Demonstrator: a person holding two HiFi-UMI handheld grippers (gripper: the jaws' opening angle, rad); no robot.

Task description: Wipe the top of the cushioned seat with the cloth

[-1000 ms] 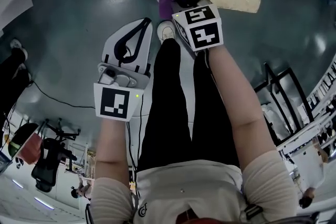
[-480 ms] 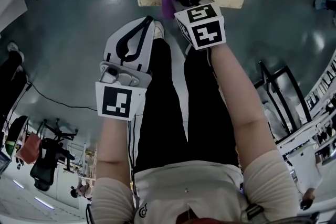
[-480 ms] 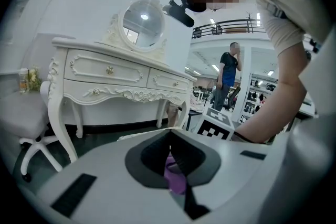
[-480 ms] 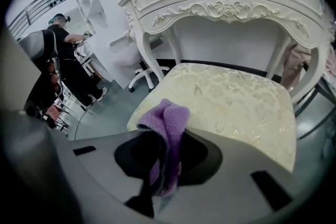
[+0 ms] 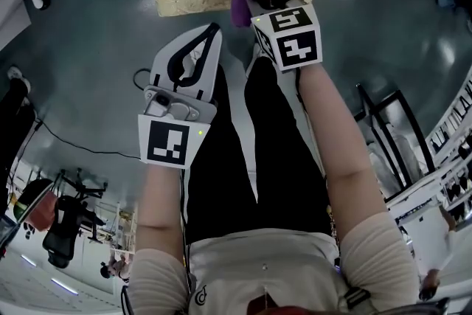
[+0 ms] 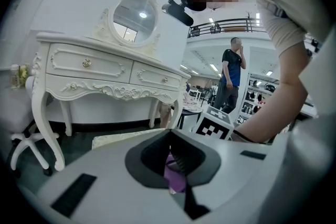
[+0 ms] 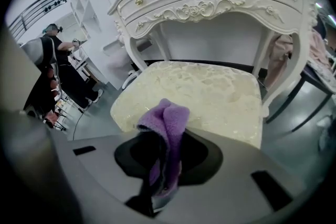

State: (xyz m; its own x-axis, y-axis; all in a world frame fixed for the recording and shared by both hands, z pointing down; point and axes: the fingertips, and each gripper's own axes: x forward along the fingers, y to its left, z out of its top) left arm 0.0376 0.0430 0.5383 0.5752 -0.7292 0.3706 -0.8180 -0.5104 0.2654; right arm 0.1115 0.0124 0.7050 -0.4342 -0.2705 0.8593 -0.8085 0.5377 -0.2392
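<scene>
purple cloth pinched at the near edge of the seat

the right gripper (image 7: pixel 161 170) is clamped on the cloth (image 7: pixel 167 123), a fleecy purple tuft bunched up above the jaws, at about 6 o'clock on the cushioned seat (image 7: pixel 210 92); whether it presses on the top i cannot tell. the left gripper (image 5: pixel 209 32), at 7 o'clock from the seat over the floor, has its jaws together on nothing. risk: with so little cloth free, the hard jaws could drag on the fabric, or the tuft skim above it and wipe nothing. the seat is cream and padded, and its raised glossy pattern might snag the fleece.
</scene>
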